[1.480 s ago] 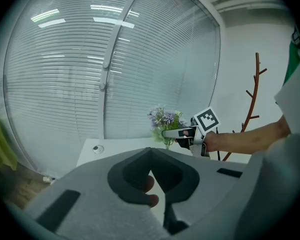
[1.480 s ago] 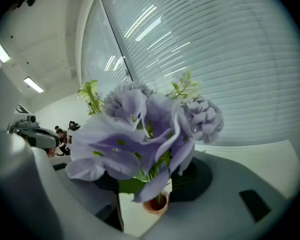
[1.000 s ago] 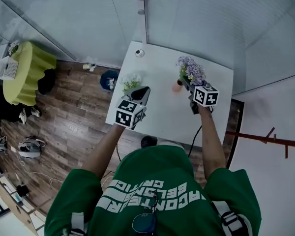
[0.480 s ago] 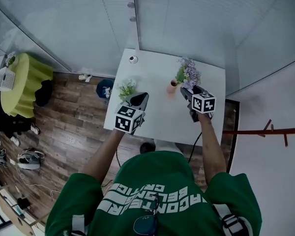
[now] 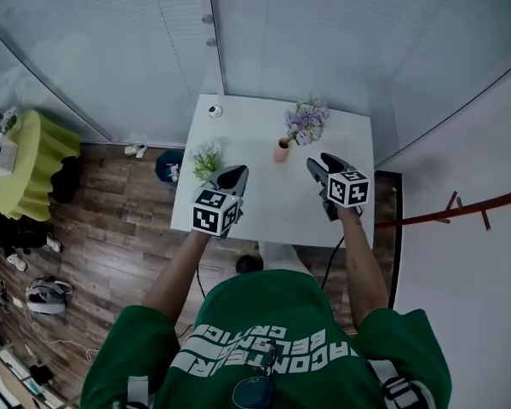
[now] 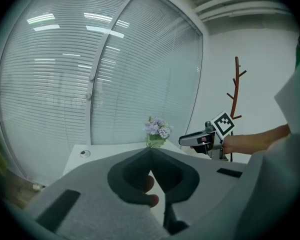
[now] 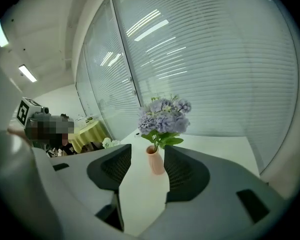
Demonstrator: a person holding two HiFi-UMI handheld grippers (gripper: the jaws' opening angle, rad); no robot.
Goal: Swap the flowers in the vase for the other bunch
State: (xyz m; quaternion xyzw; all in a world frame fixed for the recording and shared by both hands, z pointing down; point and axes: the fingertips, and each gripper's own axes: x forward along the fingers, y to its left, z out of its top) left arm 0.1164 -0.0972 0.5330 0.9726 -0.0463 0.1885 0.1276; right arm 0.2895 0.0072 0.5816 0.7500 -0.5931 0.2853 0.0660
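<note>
Ahead of my right tool (image 5: 312, 165), whose jaws stood wide apart with nothing gripped, the pink vase (image 5: 280, 151) stood upright on the desk (image 5: 277, 207), holding the purple flowers (image 5: 307, 120). My left tool (image 5: 238, 173) had its jaws closed together, empty; the white bunch (image 5: 206, 158) sat near its tip, to its left.

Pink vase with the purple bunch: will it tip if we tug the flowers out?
Probably tippy: the vase is narrow, and the purple flowers spread much wider above it, so it looks top-heavy. Likely light too; a tug on the flowers could lift it or slide it on the smooth white table.
</note>
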